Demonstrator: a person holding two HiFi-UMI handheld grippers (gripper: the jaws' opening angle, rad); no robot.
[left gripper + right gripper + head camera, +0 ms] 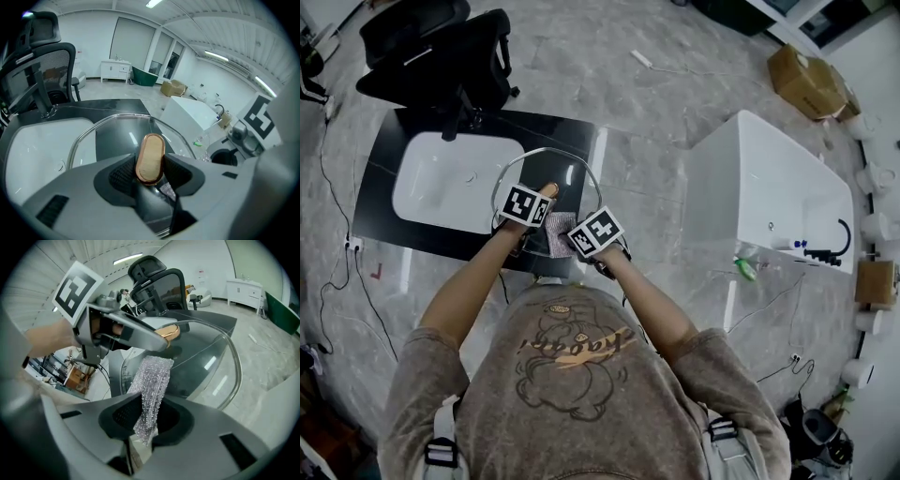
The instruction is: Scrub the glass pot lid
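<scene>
Left gripper [150,169] fingers clamp glass pot lid's [123,136] wooden knob [150,157]; right gripper [149,422] fingers pinch silvery scrub cloth [152,380].

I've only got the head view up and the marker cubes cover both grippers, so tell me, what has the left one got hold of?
Observer: The left gripper view shows the left gripper clamped on the oval wooden knob of the glass pot lid.
Operator: Okay, and the right one?
Observer: The right gripper pinches a glittery silver scrubbing cloth, which stands up out of its jaws.
Operator: Is that cloth on the glass?
Observer: In the right gripper view its free end reaches up to the lid's glass, just below the left gripper. I cannot tell whether it actually touches.
</scene>
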